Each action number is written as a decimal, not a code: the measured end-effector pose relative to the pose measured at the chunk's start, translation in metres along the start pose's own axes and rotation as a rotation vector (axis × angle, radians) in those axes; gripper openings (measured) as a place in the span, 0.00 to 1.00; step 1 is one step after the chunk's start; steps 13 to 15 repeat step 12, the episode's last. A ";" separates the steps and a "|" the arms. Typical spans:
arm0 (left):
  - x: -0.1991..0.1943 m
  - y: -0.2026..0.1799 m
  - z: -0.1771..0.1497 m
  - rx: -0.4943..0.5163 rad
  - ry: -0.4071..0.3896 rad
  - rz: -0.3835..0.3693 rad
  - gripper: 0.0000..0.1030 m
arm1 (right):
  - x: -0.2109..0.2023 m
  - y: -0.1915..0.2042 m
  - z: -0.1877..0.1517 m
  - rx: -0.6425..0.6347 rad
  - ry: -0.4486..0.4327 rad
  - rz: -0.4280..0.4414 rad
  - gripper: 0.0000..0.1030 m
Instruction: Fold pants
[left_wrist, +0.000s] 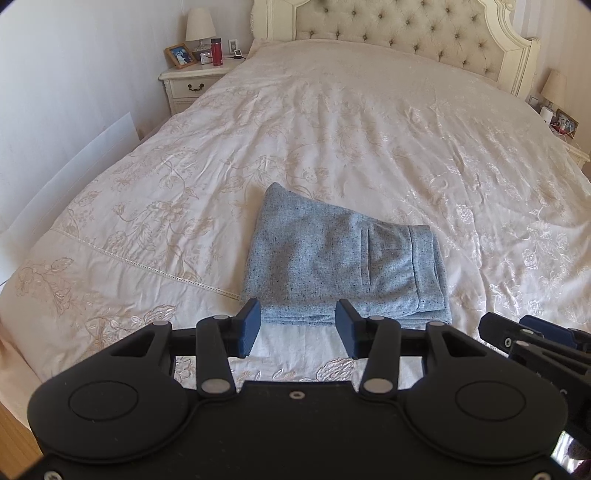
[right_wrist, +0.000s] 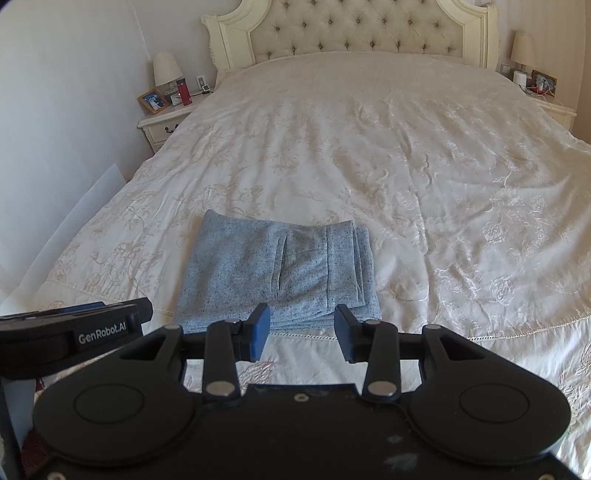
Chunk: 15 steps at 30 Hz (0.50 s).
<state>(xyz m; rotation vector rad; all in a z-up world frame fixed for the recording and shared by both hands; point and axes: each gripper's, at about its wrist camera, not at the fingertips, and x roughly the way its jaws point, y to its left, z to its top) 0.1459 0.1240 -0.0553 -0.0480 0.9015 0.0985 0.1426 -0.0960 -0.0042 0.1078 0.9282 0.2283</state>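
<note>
Since the left claw (left_wrist: 298, 328) and right claw (right_wrist: 302, 331) both hang wide and empty just short of the folded grey pants (left_wrist: 343, 266) on the bed (left_wrist: 369, 129), I'd only neaten the stacked edges now.

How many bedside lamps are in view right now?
2. One lamp stands on the nightstand left of the headboard, beside a red bottle and a photo frame. The other lamp stands on the right-hand nightstand.
</note>
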 end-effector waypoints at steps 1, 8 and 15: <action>0.001 0.000 0.000 -0.005 0.006 -0.002 0.52 | 0.000 0.000 0.000 0.001 0.001 0.001 0.40; 0.002 0.000 -0.004 -0.042 0.001 0.005 0.52 | 0.002 -0.002 0.001 0.000 0.005 0.010 0.40; 0.001 -0.005 -0.004 -0.025 0.004 0.011 0.52 | 0.003 -0.004 0.001 -0.001 0.007 0.015 0.40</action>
